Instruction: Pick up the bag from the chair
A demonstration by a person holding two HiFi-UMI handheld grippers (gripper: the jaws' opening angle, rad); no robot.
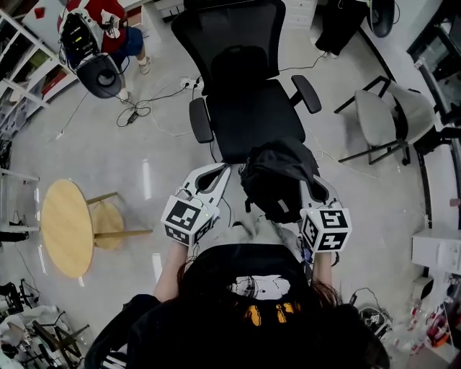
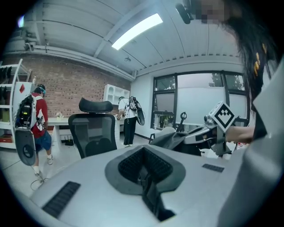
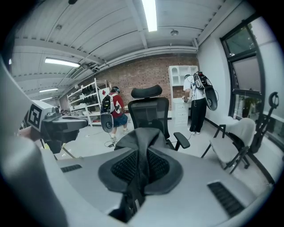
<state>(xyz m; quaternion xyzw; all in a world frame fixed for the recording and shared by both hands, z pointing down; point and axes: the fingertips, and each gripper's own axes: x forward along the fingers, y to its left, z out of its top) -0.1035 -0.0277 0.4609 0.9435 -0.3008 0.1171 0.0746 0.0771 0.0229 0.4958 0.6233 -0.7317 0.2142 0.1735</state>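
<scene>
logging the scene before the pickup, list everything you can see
office chair: one, black, centre floor
bag: one, black, at the seat's front edge
round table: one, wood, left
stool: one, wood, beside the table
side chair: one, grey on a black frame, right
cables: several, black and white, floor left of the office chair
person in red top: one, far left
person in white top: one, by the back wall
left claw: one, white, shut, left of the bag
right claw: one, white, shut on the bag

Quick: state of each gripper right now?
Left gripper: closed, nothing clearly held.
Right gripper: closed on the bag.
</scene>
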